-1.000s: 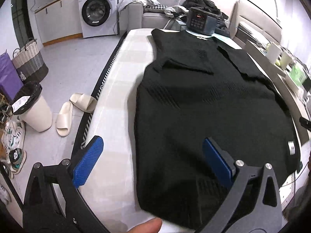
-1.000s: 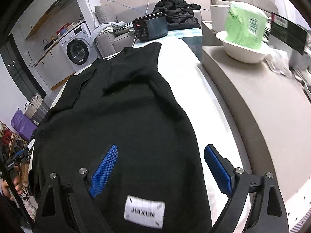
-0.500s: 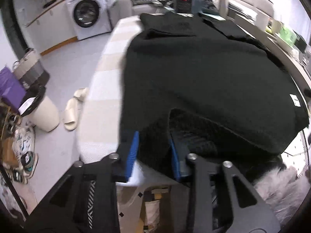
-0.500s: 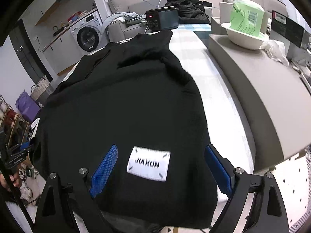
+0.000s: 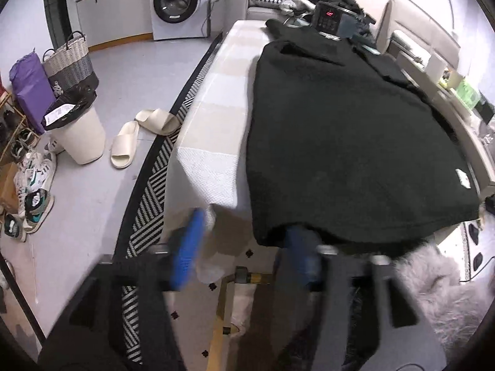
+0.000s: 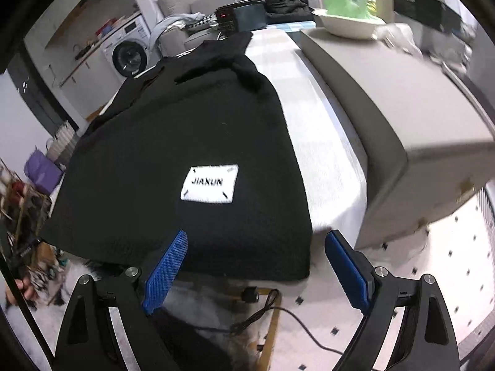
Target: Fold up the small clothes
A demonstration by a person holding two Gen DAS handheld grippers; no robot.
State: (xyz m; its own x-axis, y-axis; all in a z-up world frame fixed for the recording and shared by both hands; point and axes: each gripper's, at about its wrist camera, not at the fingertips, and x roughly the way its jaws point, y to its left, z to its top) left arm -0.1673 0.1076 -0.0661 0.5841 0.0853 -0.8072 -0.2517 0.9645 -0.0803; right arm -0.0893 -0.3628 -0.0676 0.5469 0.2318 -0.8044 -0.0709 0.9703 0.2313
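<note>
A black knitted garment (image 5: 340,130) lies spread along the white-covered table (image 5: 216,142), its hem hanging a little over the near edge. A white "JIAXUN" label (image 6: 210,183) sits near the hem. My left gripper (image 5: 244,247) is open just off the near edge at the garment's left hem corner, with its right finger under the hem. My right gripper (image 6: 253,266) is open and empty, below and in front of the right hem corner of the garment (image 6: 185,142).
A black appliance (image 5: 329,18) with a red display stands at the table's far end. A grey counter (image 6: 402,99) with a bowl (image 6: 349,24) runs along the right. Slippers (image 5: 136,136), a bin (image 5: 77,130) and shoes lie on the floor left. A cable (image 6: 278,318) lies below.
My left gripper closed on the left hem half a second ago and now has opened and pulled back. My right gripper has drawn back off the garment past the table edge.
</note>
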